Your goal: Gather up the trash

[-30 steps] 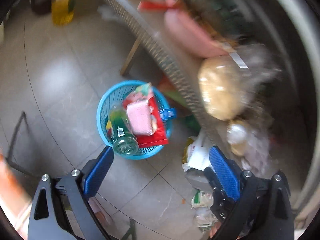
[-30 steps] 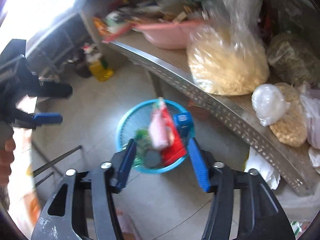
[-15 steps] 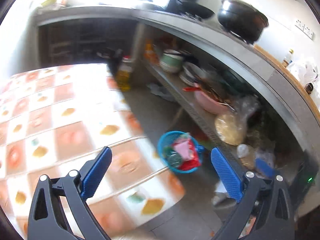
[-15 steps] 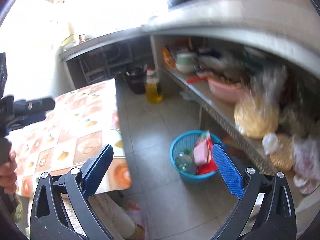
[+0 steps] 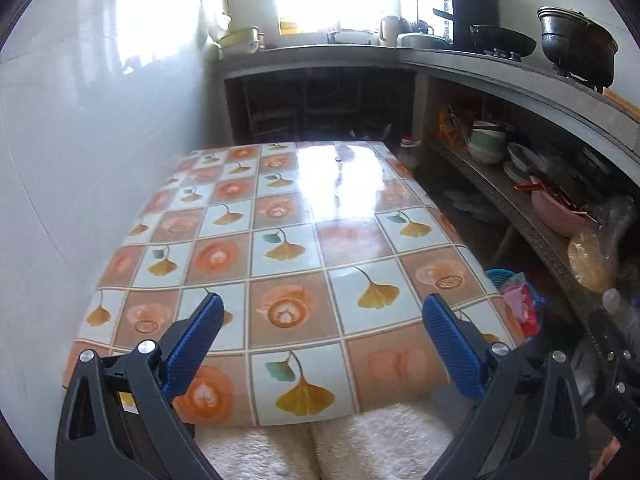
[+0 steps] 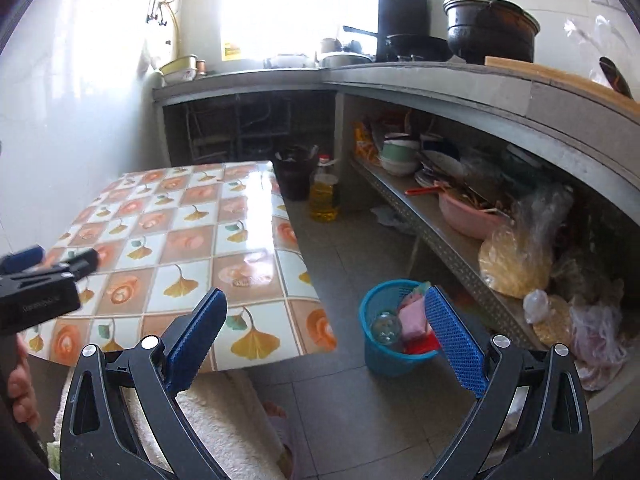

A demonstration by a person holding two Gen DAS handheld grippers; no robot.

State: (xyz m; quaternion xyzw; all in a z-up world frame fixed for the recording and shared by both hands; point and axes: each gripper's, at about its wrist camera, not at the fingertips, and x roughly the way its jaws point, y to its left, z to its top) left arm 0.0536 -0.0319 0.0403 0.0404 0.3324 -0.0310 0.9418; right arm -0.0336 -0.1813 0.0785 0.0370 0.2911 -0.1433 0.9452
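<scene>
A blue plastic basket point(image 6: 384, 356) stands on the floor between the table and the low shelf. It holds a clear bottle point(image 6: 385, 327), a pink packet point(image 6: 414, 316) and a red wrapper point(image 6: 420, 346). My right gripper point(image 6: 326, 296) is open and empty, raised above the floor to the basket's left. My left gripper point(image 5: 322, 304) is open and empty too, hovering over the near edge of the table point(image 5: 280, 220) with its leaf-patterned cloth. In the left wrist view the basket point(image 5: 500, 276) peeks out past the table's right corner. No trash shows on the tabletop.
A yellow oil bottle point(image 6: 324, 196) and a black bucket point(image 6: 296, 176) stand on the floor behind the table. The shelf carries a pink basin point(image 6: 468, 216), bowls and a bag of yellow food point(image 6: 512, 260). Pots point(image 6: 488, 32) sit on the counter. The person's fluffy white trousers point(image 5: 360, 440) lie below the table's edge.
Both grippers have lifted away from the basket and swung left toward the table. The right jaws went from narrow to wide. The basket has shrunk into the lower right of both views.
</scene>
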